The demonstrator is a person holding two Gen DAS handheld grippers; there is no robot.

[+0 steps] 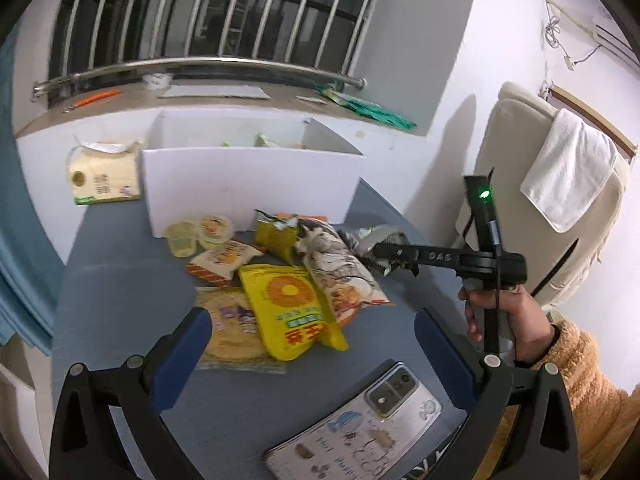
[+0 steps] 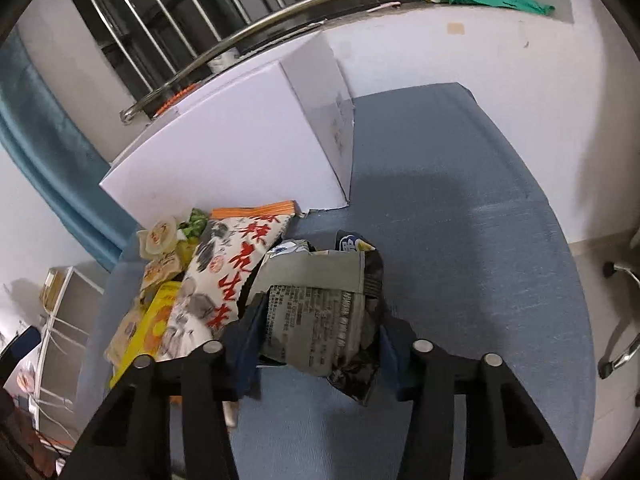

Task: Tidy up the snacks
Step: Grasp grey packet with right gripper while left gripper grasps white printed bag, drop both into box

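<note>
A pile of snack packets lies on the blue table [image 1: 120, 280] in front of a white box [image 1: 248, 184]. A yellow packet [image 1: 292, 300] is nearest my left gripper [image 1: 312, 344], which is open and empty just short of the pile. My right gripper [image 2: 316, 332] is shut on a grey and black foil packet [image 2: 320, 312] at the right end of the pile; it also shows in the left wrist view [image 1: 380, 240]. A white packet with red characters [image 2: 224, 272] lies beside it. The box holds a few snacks [image 1: 264, 141].
A phone [image 1: 360, 428] lies on the table near my left gripper. A tissue pack [image 1: 104, 176] stands left of the box. A cream chair with a towel [image 1: 572, 172] is at the right. A window ledge [image 1: 216, 96] runs behind the box.
</note>
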